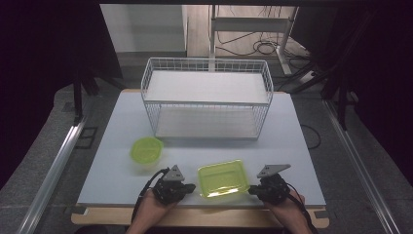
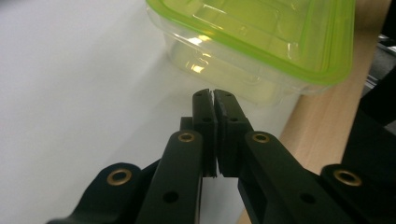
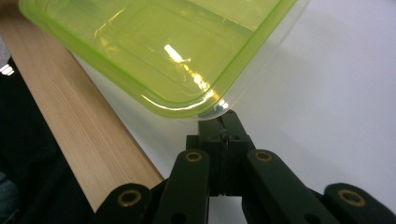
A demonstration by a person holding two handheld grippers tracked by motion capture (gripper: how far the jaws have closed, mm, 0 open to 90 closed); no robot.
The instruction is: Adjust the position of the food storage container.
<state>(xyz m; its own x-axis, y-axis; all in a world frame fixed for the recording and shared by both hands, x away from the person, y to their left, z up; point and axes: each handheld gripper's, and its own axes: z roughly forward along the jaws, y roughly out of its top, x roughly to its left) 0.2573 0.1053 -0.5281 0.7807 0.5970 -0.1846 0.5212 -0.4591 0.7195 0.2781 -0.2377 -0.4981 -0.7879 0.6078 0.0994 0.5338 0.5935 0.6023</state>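
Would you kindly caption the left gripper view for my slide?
Closed left hand-held gripper just short of a clear rectangular plastic container with green lid on the white table.

Rectangular container [image 1: 222, 180]: clear plastic body, green lid fitted, upright, lower centre of the high view near the table's front edge. Round container [image 1: 146, 151]: same green lid, closed, upright, left of centre, apart from the first.

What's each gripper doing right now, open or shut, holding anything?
Left gripper: shut, holding nothing, just short of the rectangular container.
Right gripper: shut, empty, tips at the container's corner.
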